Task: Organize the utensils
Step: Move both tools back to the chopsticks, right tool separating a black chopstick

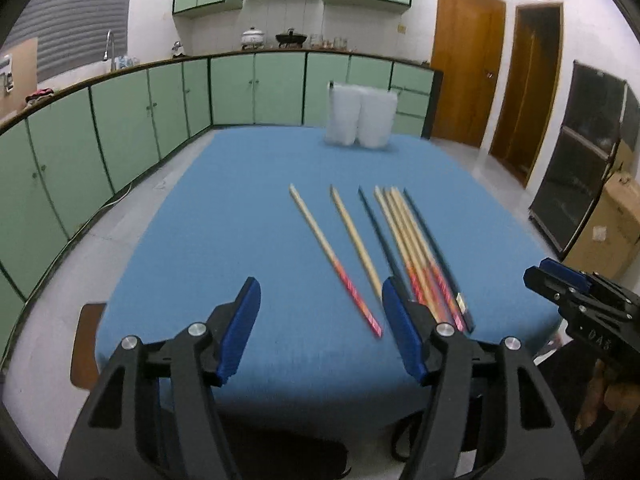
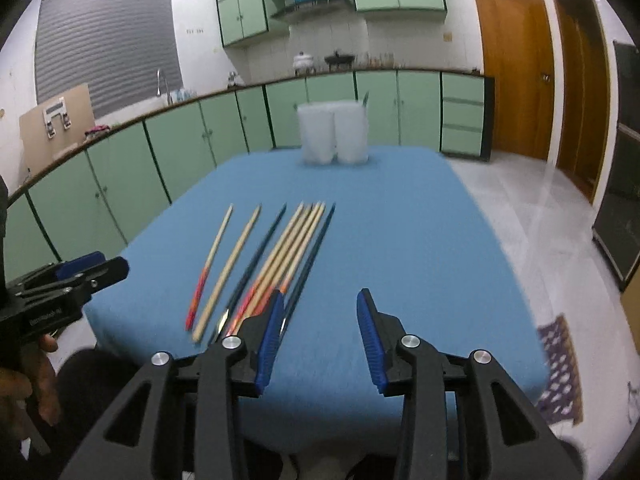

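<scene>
Seven chopsticks (image 1: 400,248) lie fanned on the blue tablecloth (image 1: 248,208), handle ends near its front edge, tips toward two white containers (image 1: 360,116) at the far edge. Left of the cloth runs a curved row of green cabinets (image 1: 120,120); right of it, bare tiled floor (image 2: 540,208) reaches wooden doors (image 2: 516,64). Both the left gripper (image 1: 320,332) and right gripper (image 2: 320,336) hover over the front edge, jaws spread, nothing between them.
</scene>
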### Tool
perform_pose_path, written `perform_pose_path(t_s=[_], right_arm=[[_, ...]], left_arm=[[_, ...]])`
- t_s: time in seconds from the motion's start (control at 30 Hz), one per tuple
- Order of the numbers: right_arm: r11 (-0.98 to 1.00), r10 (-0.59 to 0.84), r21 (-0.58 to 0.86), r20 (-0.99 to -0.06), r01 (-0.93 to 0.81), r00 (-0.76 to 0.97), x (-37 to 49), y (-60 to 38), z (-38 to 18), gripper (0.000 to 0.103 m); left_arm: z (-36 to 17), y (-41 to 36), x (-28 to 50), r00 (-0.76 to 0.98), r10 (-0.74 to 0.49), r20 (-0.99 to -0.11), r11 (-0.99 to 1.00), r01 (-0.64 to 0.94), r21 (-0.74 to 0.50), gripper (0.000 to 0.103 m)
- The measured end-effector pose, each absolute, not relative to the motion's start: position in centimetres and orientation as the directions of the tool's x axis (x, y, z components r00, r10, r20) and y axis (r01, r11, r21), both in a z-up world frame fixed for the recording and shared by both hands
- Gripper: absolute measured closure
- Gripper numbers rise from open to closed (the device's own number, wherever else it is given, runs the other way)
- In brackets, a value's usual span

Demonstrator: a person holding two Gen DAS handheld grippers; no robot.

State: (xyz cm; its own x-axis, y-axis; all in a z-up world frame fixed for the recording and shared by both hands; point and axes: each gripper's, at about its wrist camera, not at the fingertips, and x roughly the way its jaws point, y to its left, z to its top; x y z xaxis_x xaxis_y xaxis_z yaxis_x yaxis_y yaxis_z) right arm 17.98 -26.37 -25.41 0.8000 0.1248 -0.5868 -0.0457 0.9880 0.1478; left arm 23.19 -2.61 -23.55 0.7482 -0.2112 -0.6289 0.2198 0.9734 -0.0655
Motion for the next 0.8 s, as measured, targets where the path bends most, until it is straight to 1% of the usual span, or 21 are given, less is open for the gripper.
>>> perform_pose_path(t_s=[0.07,0.17,0.3,0.57,0.8], right_arm=[[0.987,0.132,0.151,-0.602,-0.05,0.788,17.6,-25.8,-26.4,0.065],[0.987,0.14,0.151,-0.618,-0.058,0.774,18.0,-25.4,-27.3,0.065],[0.987,0.146,0.145,-0.636,-0.069,0.758,18.1,-24.7,-28.3,0.065],[0.987,0.155,0.133,-0.653,-0.09,0.741,19.0,-24.0,-29.0,0.065],[0.991,0.133,0.104,-0.663,-0.086,0.736,19.6,-23.6,-29.3,0.065]], left_arm=[[-24.6,-2.9,23.2,0.729,-0.2,-0.655,0.975,0.212,-0.062,0.042],[-26.1,-3.4,23.2,0.717,-0.19,-0.671,0.974,0.221,-0.04,0.042],[-27.1,-3.3,23.6,0.694,-0.194,-0.694,0.974,0.219,-0.053,0.042],[-27.9,-2.7,24.0,0.681,-0.199,-0.705,0.976,0.201,-0.081,0.043],[-28.2,-2.6,23.9,0.676,-0.198,-0.71,0.978,0.187,-0.095,0.043]])
